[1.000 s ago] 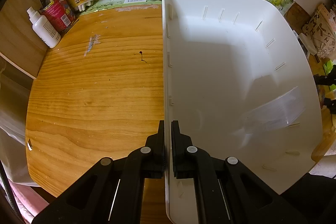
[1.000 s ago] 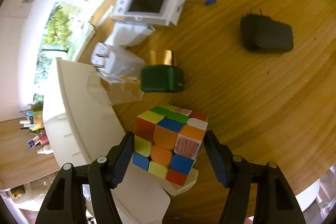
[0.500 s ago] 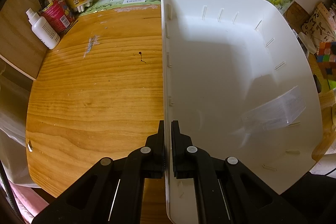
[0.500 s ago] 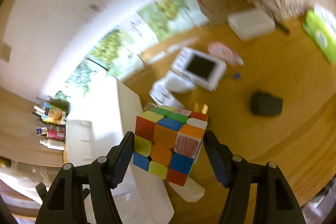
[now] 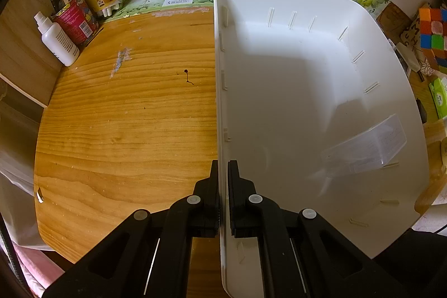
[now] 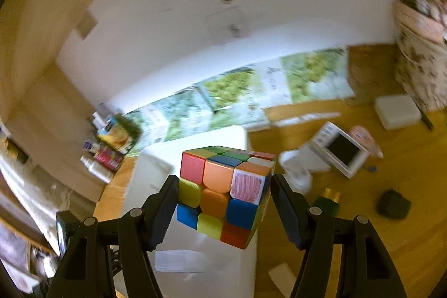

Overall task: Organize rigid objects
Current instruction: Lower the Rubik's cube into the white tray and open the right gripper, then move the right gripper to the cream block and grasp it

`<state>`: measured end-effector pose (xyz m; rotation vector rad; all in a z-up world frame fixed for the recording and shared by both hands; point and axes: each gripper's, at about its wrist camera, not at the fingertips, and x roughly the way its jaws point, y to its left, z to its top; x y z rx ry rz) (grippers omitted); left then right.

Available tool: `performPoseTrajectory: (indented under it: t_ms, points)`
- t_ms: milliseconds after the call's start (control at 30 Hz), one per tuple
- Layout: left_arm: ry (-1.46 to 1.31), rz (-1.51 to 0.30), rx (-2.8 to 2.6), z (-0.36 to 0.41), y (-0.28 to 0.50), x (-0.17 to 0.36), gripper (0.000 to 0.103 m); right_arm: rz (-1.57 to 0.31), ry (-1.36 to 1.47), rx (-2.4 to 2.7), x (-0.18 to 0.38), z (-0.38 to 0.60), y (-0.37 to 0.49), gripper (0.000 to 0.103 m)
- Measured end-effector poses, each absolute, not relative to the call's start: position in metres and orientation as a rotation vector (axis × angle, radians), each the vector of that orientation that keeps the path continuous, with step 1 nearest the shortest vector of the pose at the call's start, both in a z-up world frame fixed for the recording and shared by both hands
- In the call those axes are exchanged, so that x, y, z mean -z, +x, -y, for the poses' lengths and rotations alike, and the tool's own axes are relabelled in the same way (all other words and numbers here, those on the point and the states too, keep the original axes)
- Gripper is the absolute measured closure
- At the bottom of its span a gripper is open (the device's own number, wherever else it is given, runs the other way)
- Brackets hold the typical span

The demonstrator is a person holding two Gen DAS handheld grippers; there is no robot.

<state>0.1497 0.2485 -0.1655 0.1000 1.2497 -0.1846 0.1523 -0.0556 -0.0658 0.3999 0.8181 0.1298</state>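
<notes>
My left gripper (image 5: 223,172) is shut on the left wall of a large white plastic bin (image 5: 293,91) that sits on the wooden table. A clear plastic box (image 5: 363,147) lies inside the bin at its right side. My right gripper (image 6: 225,194) is shut on a multicoloured puzzle cube (image 6: 223,194) and holds it in the air above the bin (image 6: 195,147). The cube also shows in the left wrist view (image 5: 434,32) at the far right, above the bin's right rim.
Bottles and cartons (image 5: 81,13) stand at the table's back left corner. To the right of the bin lie a white device with a dark screen (image 6: 340,150), a green bottle with a gold cap (image 6: 327,200), a black adapter (image 6: 394,204) and a white box (image 6: 396,112).
My right gripper has lifted the cube off the table and carried it left, over the bin. The cube has come into the left wrist view. The left gripper has not moved.
</notes>
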Motion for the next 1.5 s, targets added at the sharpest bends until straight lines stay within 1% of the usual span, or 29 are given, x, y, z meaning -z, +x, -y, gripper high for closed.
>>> performPoseTrajectory:
  t_ms: [367, 667, 867, 1133, 1500]
  points:
    - [0.105, -1.243, 0.185, -0.250, 0.150, 0.164, 0.099, -0.826, 0.308, -0.298, 0.068, 0.003, 0.162, 0.035]
    - [0.110, -1.238, 0.184, -0.250, 0.150, 0.163, 0.099, -0.884, 0.217, -0.331, 0.087, -0.024, 0.168, 0.035]
    - [0.110, -1.235, 0.183, -0.250, 0.150, 0.162, 0.099, -0.853, 0.188, -0.310, 0.081, -0.018, 0.166, 0.035]
    - [0.111, -1.234, 0.182, -0.250, 0.149, 0.162, 0.099, -0.768, 0.102, -0.287, 0.065, 0.012, 0.145, 0.035]
    - [0.111, -1.235, 0.181, -0.250, 0.150, 0.162, 0.099, -0.768, 0.028, -0.224, 0.074, 0.058, 0.106, 0.035]
